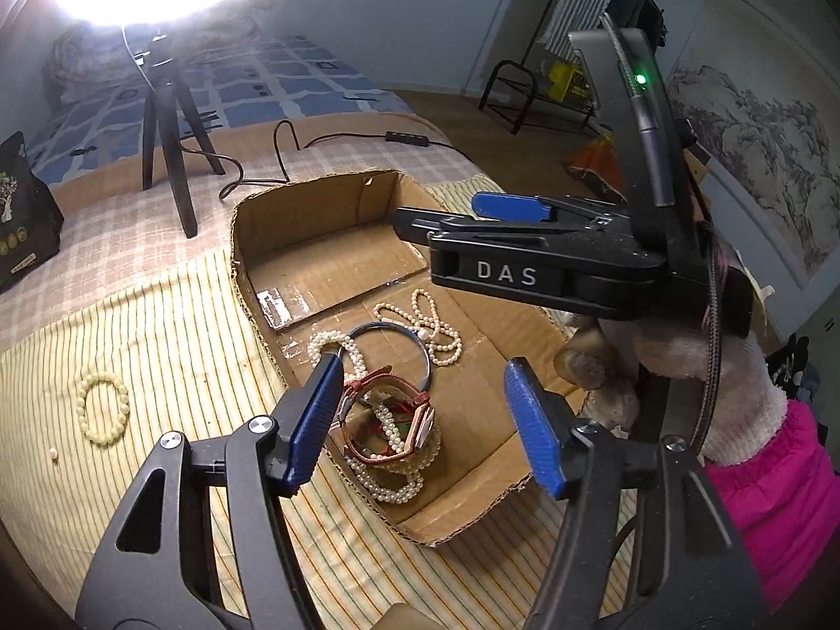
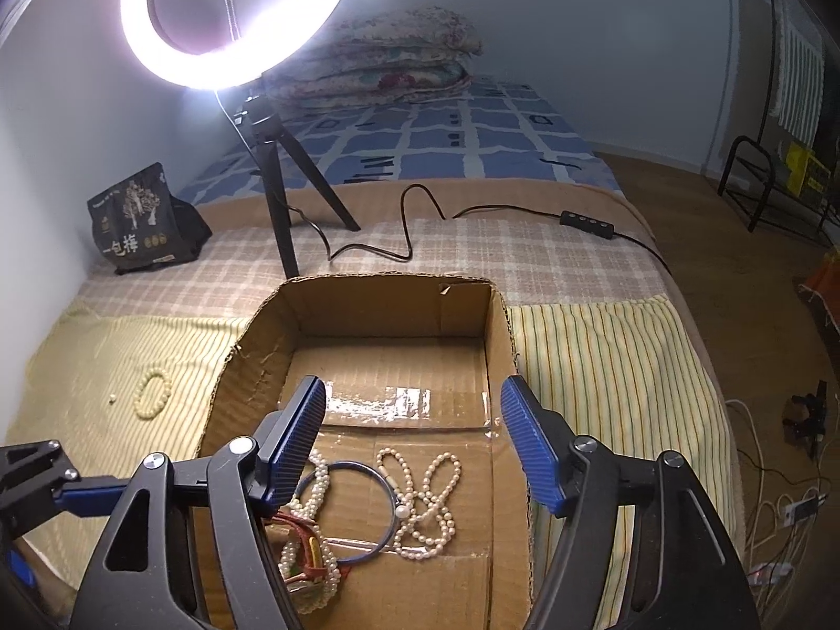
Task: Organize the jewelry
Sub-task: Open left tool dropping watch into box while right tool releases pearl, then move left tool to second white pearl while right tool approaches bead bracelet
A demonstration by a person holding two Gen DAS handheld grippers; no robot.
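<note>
Hovering over the cardboard box [image 2: 493,325], both claws stand apart and empty; the bead bracelet [image 1: 102,409] lies outside it, nearer the left claw [image 1: 420,420].

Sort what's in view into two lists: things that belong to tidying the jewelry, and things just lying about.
For the job: cardboard box, pearl necklace, metal bangle, red-strap watch, bead bracelet and loose pearl outside the box.

Lying about: ring light, black snack bag, cable, folded quilt.
</note>
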